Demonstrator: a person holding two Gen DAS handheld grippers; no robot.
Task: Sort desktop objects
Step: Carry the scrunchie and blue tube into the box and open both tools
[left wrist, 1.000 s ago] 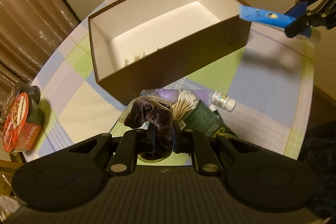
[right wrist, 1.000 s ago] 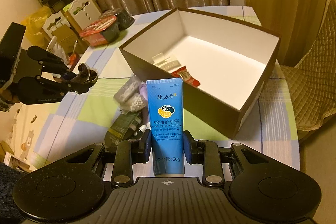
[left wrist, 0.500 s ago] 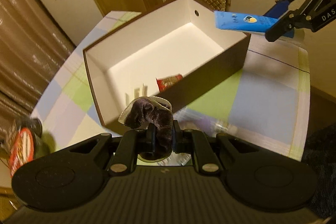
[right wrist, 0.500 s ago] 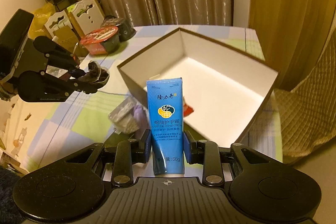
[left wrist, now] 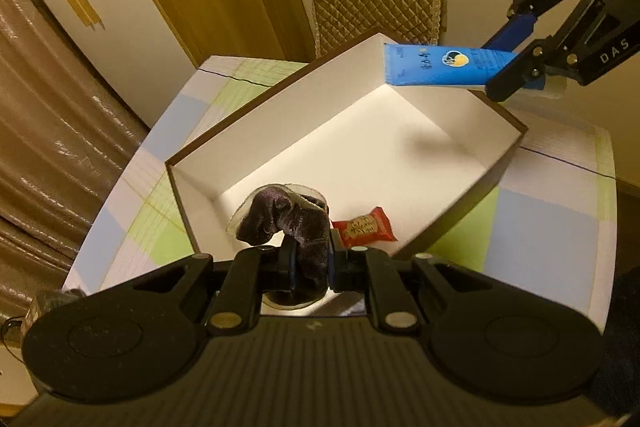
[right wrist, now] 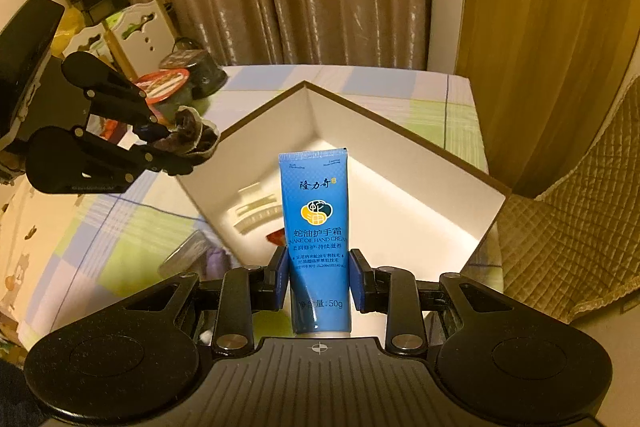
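While both loads hang over the box: drop-off step in hand, by the look of it.
Left claw (left wrist: 310, 259): clenched on a dark velvet scrunchie (left wrist: 288, 223), just above the near corner of the box (left wrist: 460, 211).
Right claw (right wrist: 319, 283): clamped on a blue hand cream tube (right wrist: 316, 227), tip poking out over the far corner.
Inside the box: red snack packet (left wrist: 366, 229), pale hair clip (right wrist: 256, 213).
On the tabletop (left wrist: 552, 227): more clutter beside the box, blurred.
Next move: lower each load past the rim, then let go, clear of the packet.

Black tool (right wrist: 319, 281) — blue pads (right wrist: 281, 277), silver screws.
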